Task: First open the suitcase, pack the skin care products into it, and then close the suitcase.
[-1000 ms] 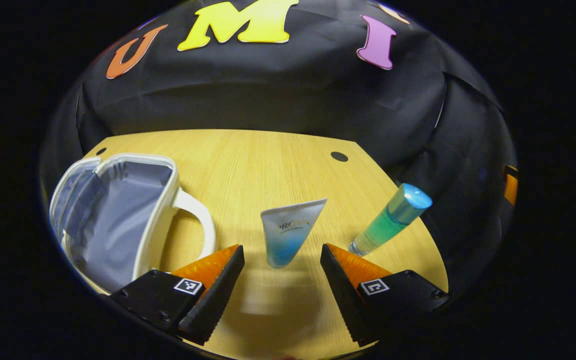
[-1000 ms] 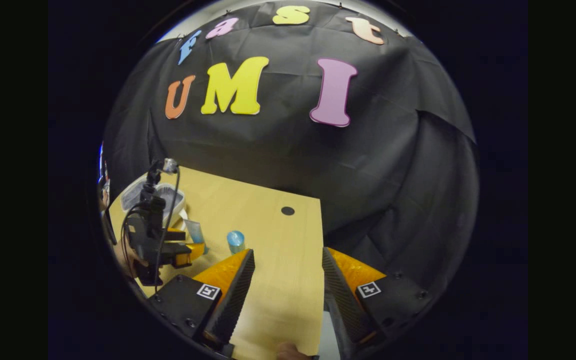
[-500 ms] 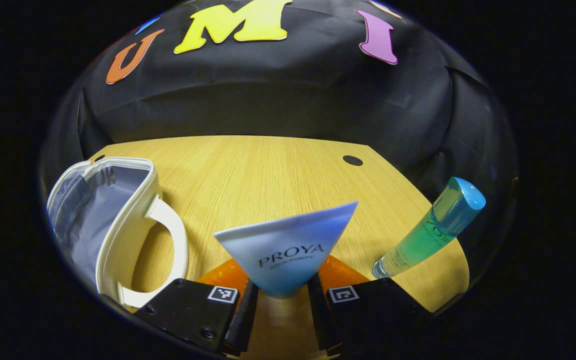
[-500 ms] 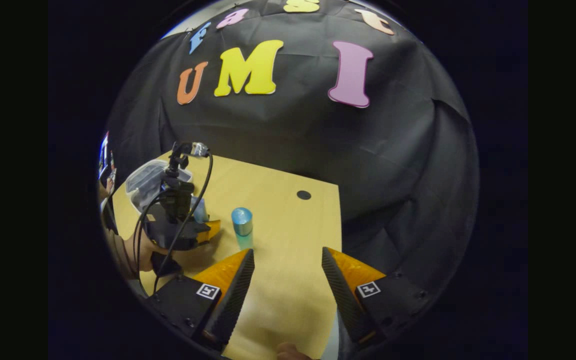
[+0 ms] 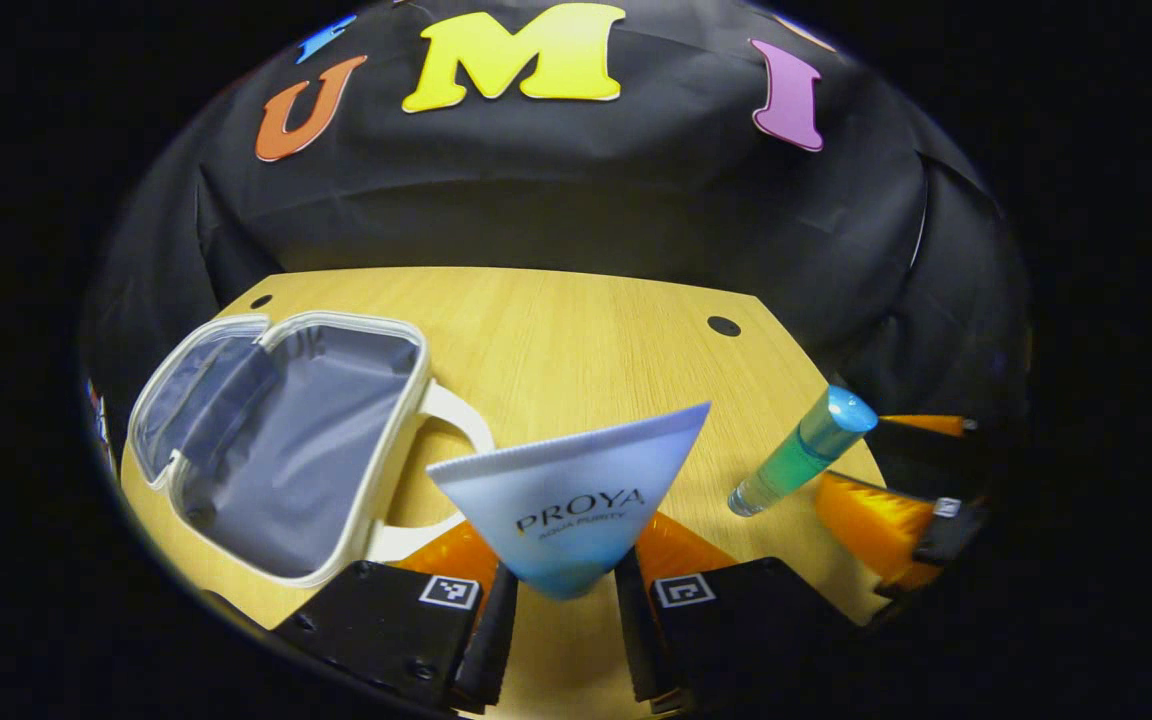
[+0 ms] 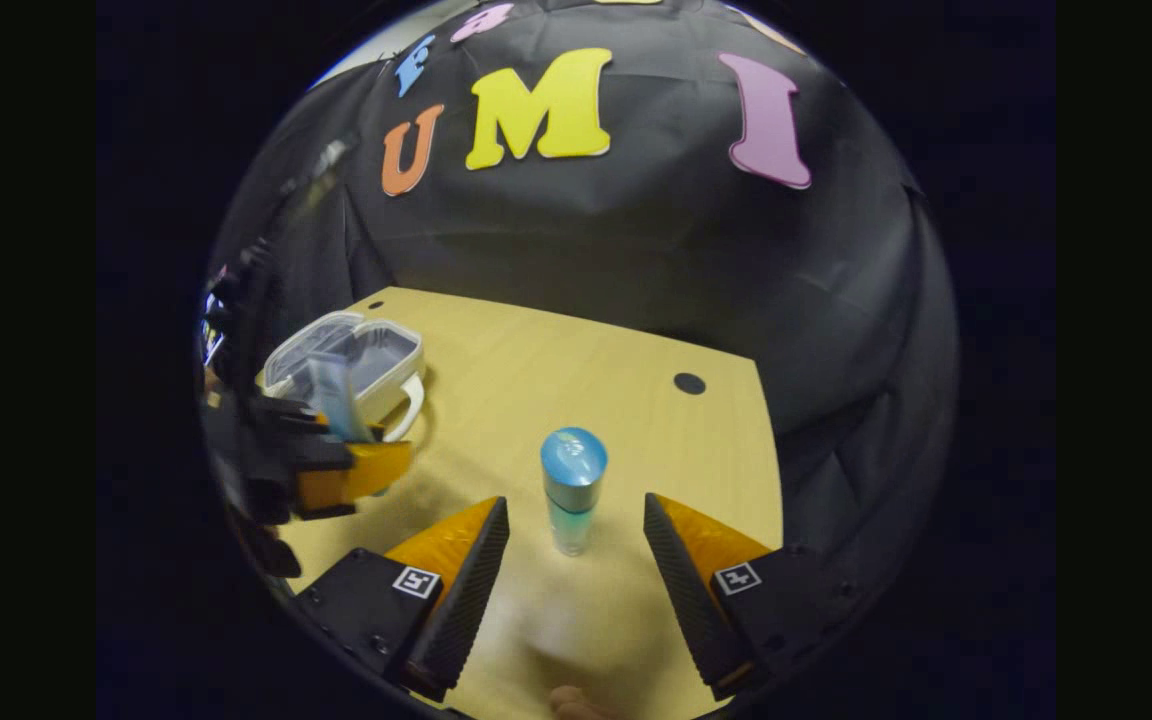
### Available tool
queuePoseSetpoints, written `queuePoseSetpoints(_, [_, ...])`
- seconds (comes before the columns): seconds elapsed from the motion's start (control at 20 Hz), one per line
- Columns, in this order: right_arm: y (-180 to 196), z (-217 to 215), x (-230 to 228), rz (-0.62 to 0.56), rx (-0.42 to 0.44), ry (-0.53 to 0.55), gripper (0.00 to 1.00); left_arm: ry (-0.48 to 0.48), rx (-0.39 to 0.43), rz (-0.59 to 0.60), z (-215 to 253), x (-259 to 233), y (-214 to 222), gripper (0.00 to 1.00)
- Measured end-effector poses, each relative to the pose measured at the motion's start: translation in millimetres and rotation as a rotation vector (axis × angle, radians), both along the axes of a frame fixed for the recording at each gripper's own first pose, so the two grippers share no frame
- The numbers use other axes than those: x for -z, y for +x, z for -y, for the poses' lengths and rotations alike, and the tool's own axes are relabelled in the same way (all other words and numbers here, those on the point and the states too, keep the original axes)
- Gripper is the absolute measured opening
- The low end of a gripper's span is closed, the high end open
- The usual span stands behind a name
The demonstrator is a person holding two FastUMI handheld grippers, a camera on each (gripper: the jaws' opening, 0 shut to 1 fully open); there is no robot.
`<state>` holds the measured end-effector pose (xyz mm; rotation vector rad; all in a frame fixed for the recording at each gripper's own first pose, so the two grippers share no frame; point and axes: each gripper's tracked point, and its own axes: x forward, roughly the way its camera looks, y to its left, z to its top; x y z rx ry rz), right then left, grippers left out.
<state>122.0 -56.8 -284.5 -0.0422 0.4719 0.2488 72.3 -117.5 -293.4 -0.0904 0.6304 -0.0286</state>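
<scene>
So the wooden table [image 5: 576,330] has a small white suitcase [image 5: 281,440] lying open on its left side in the left gripper view, grey lining showing, lid folded back, its white handle [image 5: 456,420] sticking out toward the middle of the table; there's a dark round hole [image 5: 724,326] in the tabletop near the far right corner; nothing sits between the case's open mouth and the tube, just bare wood and that handle. A green bottle with a blue cap [image 5: 801,452] stands upright over to the right, well apart from the case; in the right gripper view that same bottle [image 6: 572,490] stands right ahead of the right gripper [image 6: 576,560], just beyond its tips; that gripper's jaws are spread wide and touch nothing. The left gripper [image 5: 556,610] has its jaws pulled in narrow, both fingers pinching the bottom end of a white-and-blue skincare tube [image 5: 571,495], which stands up with its flat crimped end on top; the tube is near the suitcase handle but not inside the case. From the right gripper view the left gripper shows blurry at the left edge, tube [image 6: 334,395] upright in it, in front of the suitcase [image 6: 351,358].
</scene>
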Motion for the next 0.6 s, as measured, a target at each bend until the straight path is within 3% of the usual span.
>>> queuePoseSetpoints(0.2, [29.1,-17.2,30.8,-0.020,-0.018,-0.013,0.81,0.021,-0.036,0.032,-21.8,-48.3,-31.3,0.49])
queuePoseSetpoints(0.45, [51.7,-16.7,48.9,-0.009,0.036,-0.003,0.80,0.024,-0.095,0.075,-53.3,-89.8,-65.6,0.49])
queuePoseSetpoints(0.5, [51.6,-19.7,54.0,-0.018,0.041,0.009,0.68,0.026,-0.108,0.081,-60.8,-92.5,-69.6,0.49])
queuePoseSetpoints(0.55, [54.0,-19.8,57.2,-0.021,0.061,0.007,0.64,0.023,-0.119,0.082,-68.1,-94.7,-75.1,0.49])
queuePoseSetpoints(0.6, [55.1,-17.8,54.0,-0.012,0.080,0.004,0.49,0.012,-0.127,0.085,-74.7,-96.9,-78.6,0.49])
